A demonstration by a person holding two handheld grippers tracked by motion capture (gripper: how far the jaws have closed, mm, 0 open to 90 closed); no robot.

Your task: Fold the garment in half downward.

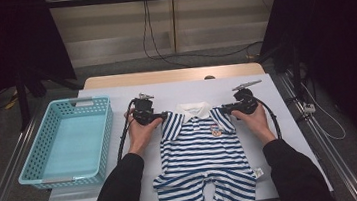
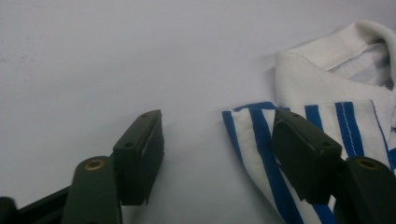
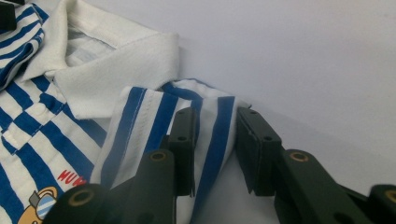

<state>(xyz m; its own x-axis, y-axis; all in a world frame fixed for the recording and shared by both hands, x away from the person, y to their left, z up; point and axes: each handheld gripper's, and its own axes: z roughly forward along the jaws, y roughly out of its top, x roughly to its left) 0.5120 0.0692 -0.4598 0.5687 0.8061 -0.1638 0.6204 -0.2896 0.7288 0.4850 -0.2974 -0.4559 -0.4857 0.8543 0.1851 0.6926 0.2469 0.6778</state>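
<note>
A blue-and-white striped baby romper (image 1: 199, 153) with a white collar (image 1: 193, 111) lies flat, face up, on the white table cover (image 1: 279, 120). My left gripper (image 1: 164, 115) is at the garment's left shoulder. In the left gripper view it (image 2: 217, 116) stands open: one jaw rests on the bare cover, the other on the striped shoulder edge (image 2: 254, 140). My right gripper (image 1: 223, 109) is at the other shoulder. There its jaws (image 3: 217, 114) stand open and straddle the striped shoulder edge (image 3: 215, 135), near the collar (image 3: 116, 70); the fabric lies loose between them.
A light blue plastic basket (image 1: 104, 133) with nothing in it stands on the left of the table. Bare white cover lies beyond the collar up to the wooden far edge (image 1: 174, 74). Dark curtains and stands flank the table, and a cable hangs on the back wall.
</note>
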